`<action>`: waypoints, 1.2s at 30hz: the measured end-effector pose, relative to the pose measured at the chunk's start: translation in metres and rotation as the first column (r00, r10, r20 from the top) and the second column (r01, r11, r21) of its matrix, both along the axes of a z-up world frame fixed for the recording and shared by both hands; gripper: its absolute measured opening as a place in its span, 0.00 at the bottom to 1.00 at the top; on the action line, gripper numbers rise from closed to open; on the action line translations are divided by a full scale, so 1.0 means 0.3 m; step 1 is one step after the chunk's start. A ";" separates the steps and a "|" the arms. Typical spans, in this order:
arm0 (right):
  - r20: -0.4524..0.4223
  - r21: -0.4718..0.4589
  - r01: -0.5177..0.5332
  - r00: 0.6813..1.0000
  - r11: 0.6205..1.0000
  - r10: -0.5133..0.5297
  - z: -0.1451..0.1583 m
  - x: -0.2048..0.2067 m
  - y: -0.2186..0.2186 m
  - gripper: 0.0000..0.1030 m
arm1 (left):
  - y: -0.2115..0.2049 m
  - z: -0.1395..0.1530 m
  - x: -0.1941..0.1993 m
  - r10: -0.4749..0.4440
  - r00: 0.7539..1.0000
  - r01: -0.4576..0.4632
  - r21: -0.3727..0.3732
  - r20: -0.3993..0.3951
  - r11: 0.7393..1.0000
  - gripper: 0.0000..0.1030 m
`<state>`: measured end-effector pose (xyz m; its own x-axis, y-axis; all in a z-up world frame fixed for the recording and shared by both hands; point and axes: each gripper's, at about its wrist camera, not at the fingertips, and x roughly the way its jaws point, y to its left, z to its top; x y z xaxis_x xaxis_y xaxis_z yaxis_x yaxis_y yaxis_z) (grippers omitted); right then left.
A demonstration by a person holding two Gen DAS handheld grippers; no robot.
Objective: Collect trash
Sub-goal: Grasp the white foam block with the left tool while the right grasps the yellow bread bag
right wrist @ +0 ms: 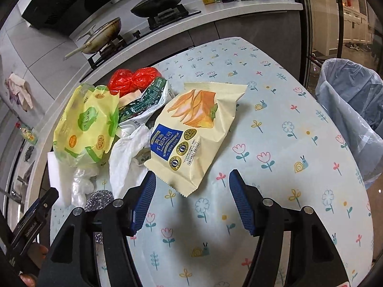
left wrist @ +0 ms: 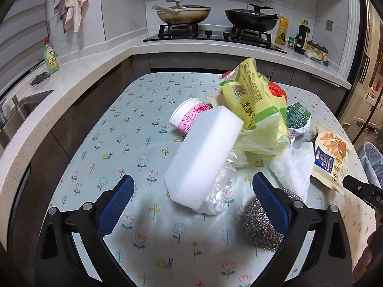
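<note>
A pile of trash lies on the floral tablecloth point(left wrist: 134, 143). In the left wrist view I see a white sponge block point(left wrist: 203, 155), a pink paper cup point(left wrist: 189, 117) on its side, a yellow-green wrapper point(left wrist: 256, 105), crumpled clear plastic point(left wrist: 222, 191), a white tissue point(left wrist: 292, 167) and a steel scourer point(left wrist: 261, 224). My left gripper point(left wrist: 191, 186) is open, its jaws either side of the sponge's near end. In the right wrist view a cream toast packet point(right wrist: 191, 134) lies just ahead of my right gripper point(right wrist: 190, 184), which is open and empty. A red bag point(right wrist: 131, 79) and a green packet point(right wrist: 146, 102) lie behind.
A bin lined with a pale blue bag point(right wrist: 354, 110) stands off the table's right edge. The kitchen counter point(left wrist: 79, 71) wraps around the back and left, with a sink point(left wrist: 21, 110), a hob with two pans point(left wrist: 186, 14) and bottles point(left wrist: 301, 35).
</note>
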<state>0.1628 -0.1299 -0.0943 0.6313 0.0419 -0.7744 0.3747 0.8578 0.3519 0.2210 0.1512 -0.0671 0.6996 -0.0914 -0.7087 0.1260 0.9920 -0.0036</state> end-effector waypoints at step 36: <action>0.124 -0.032 0.001 0.992 0.999 0.003 0.120 -0.127 -0.046 0.23 | -0.043 0.220 -0.131 -0.035 0.994 0.049 -0.143 0.101 0.989 0.38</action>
<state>0.1246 -0.1437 -0.0584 0.7224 0.0191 -0.6912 0.3290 0.8697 0.3679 0.1816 0.1384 -0.0011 0.7580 -0.2190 -0.6144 0.1744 0.9757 -0.1326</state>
